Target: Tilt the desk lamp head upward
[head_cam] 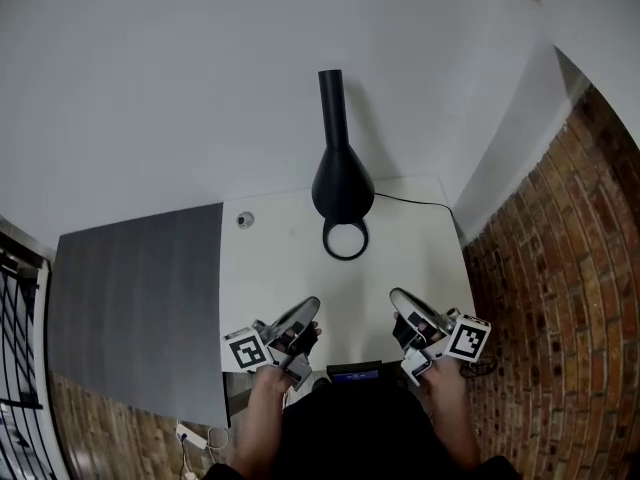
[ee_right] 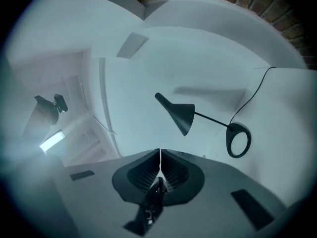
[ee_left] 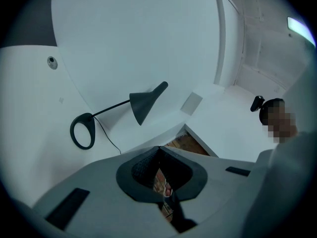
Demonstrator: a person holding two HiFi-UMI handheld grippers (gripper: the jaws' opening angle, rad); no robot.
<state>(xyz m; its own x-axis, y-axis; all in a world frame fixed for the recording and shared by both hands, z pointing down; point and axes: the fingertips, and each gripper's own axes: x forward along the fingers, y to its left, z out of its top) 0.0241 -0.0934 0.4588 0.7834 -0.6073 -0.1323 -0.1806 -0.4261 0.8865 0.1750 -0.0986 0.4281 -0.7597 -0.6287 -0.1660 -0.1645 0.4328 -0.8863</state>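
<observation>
both tongs pinched together, nothing between: left gripper (head_cam: 310, 305), right gripper (head_cam: 396, 295). low over near edge of white table (head_cam: 285, 268), well apart from desk lamp (head_cam: 341, 180).

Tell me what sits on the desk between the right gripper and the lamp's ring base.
Nothing. In the head view, only bare white desk lies between the right gripper and the ring base.
</observation>
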